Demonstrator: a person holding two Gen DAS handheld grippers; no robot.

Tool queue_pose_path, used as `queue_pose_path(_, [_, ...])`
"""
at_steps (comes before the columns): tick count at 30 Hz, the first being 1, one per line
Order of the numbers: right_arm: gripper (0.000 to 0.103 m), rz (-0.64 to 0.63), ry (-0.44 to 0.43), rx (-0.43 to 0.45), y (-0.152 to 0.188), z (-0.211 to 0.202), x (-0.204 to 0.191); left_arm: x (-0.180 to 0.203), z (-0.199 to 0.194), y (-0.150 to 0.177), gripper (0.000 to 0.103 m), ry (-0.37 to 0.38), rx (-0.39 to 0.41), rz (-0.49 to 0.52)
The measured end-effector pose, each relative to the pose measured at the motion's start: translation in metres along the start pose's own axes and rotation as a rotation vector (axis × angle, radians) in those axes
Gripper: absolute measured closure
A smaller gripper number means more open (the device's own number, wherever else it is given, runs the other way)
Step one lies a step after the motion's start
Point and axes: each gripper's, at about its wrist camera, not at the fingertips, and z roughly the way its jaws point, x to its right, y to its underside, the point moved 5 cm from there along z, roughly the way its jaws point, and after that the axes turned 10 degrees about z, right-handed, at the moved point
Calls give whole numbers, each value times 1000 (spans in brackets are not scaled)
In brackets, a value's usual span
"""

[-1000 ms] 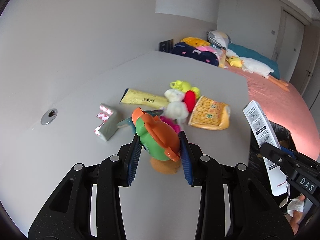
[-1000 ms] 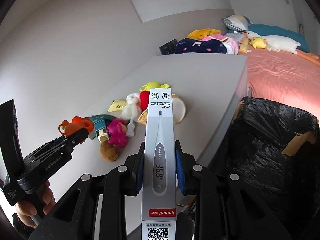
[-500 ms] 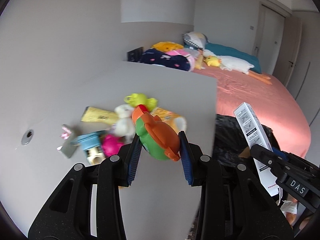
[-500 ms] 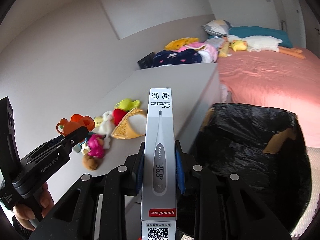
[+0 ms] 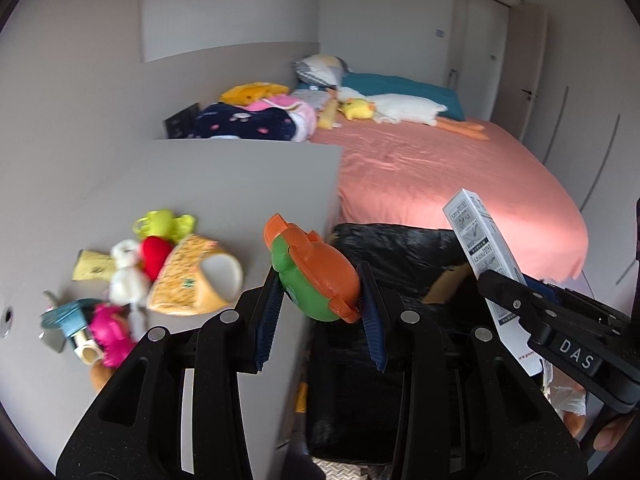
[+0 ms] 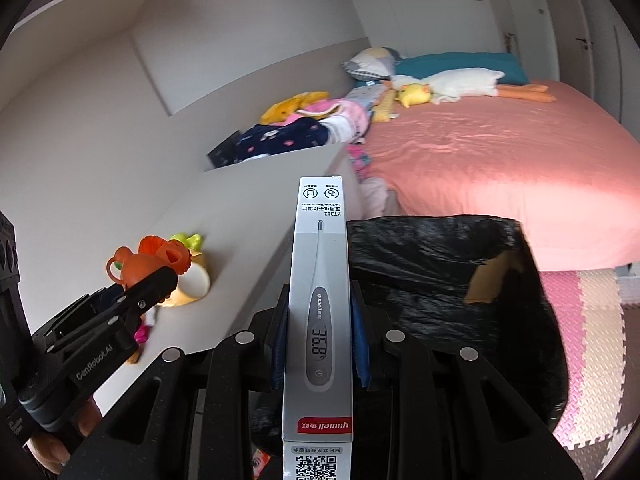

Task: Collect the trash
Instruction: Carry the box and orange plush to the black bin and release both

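Note:
My left gripper [image 5: 318, 312] is shut on a green and orange toy [image 5: 316, 276] and holds it in the air at the table's right edge, beside the black-lined bin [image 5: 404, 256]. It also shows in the right wrist view [image 6: 148, 260]. My right gripper [image 6: 318, 344] is shut on a grey thermometer box [image 6: 320, 300], held upright over the near left rim of the bin [image 6: 440, 280]. The box also shows in the left wrist view [image 5: 484, 256].
On the grey table [image 5: 224, 184] lie a yellow snack bag [image 5: 192, 280], plush toys [image 5: 128, 272], a yellow packet [image 5: 90, 266] and a pink toy [image 5: 110, 330]. A pink bed [image 6: 500, 168] stands behind the bin. Foam floor mats [image 6: 596, 344] lie at right.
Both grippers have swung right, away from the table pile and toward the bin, each carrying its object. The bin now fills more of both views.

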Motion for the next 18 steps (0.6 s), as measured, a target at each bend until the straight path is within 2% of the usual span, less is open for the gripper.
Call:
queue_pose_path(10, [74,56,80,-4,-10,0,38,40,30,0,66,131,-50,48])
queue_pose_path(11, [67,61,93,-10,-11,1,42,44,33,1,61,157,-63,55])
queue_pose_path(12, [55,79,120,-3,-13,0,48,49,36,1,50,186,-80,62])
queue_pose_path(13, [28,102,145,22,-15,-3,54,51,39,2,14,190,-90,59])
queue_pose_path(14, [20,117,158,48,-16,-7,59,51,39,2,6,172,-88,56])
queue_pose_path(18, [20,149,201,97,-24,-16,72,53,38,3,6,145,-84,81])
